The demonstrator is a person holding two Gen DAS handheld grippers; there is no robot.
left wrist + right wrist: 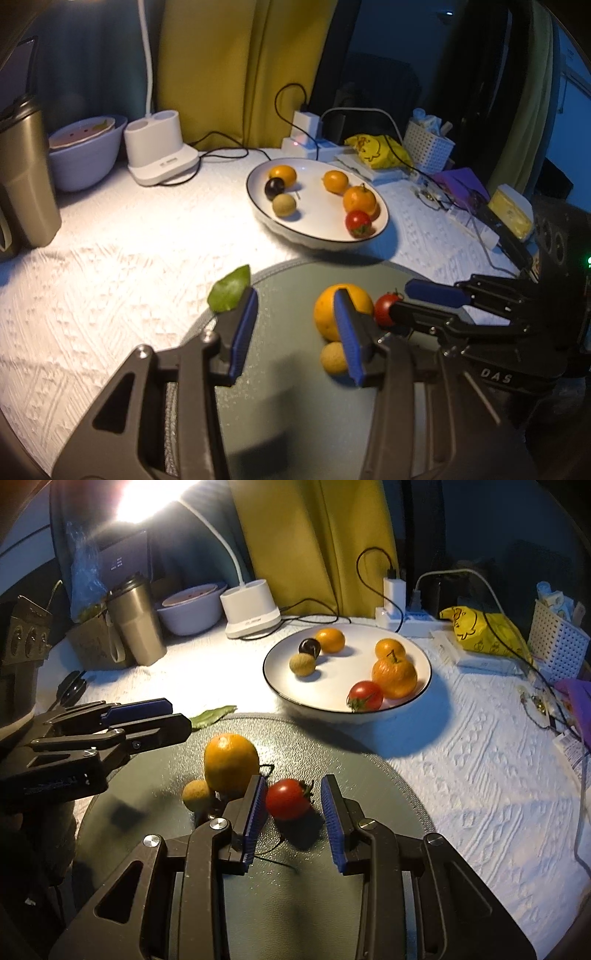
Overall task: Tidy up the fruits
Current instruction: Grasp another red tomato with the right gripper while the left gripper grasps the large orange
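The white surface point(480, 775) is filling both views, carrying a dark round mat point(332, 746) at lower centre. A white plate point(424, 664) of fruit is sitting upper centre. The right claw point(293, 823) is gaping around a red tomato point(288, 799) without touching it. The left claw point(295, 332) is hanging open, empty, beside an orange point(325, 310).
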